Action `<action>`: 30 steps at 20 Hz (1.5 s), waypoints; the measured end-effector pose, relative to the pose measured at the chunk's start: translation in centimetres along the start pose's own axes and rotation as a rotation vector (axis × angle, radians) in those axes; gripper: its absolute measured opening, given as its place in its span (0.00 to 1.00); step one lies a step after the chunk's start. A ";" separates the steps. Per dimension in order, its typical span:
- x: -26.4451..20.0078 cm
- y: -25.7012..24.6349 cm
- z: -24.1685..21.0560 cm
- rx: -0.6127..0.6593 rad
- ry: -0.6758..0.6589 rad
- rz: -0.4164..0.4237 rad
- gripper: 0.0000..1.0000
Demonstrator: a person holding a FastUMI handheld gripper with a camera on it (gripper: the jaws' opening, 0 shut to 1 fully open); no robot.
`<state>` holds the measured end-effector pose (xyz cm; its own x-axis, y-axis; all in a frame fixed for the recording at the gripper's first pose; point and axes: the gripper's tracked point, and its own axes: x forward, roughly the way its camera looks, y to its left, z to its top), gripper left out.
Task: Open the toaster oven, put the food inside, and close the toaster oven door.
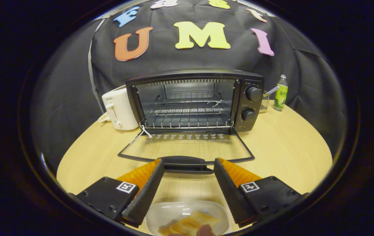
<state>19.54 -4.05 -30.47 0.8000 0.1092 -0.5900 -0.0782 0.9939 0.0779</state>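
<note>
Wooden table (282, 144) | toaster oven (193, 100) black, door (187, 149) down flat | gripper (188, 167) fingers spread, holding nothing

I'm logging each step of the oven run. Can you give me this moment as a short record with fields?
oven door: toaster oven door folded down flat, open
rack: wire rack bare
food: pale strips in a clear dish, between the fingers
gripper: open, holding nothing, tips at the door handle
beside oven: white toaster, green bottle
</note>
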 end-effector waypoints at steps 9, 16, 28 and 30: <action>-7.0 -0.3 0.9 0.041 -0.069 -0.031 1.00; -13.1 -0.7 -1.3 0.191 -0.118 -0.095 1.00; -9.4 -0.2 -10.7 0.335 0.130 -0.180 0.99; -8.8 -0.3 -12.1 0.351 0.175 -0.197 0.92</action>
<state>5.37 -5.08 -35.01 0.6642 -0.0511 -0.7458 0.2973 0.9334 0.2008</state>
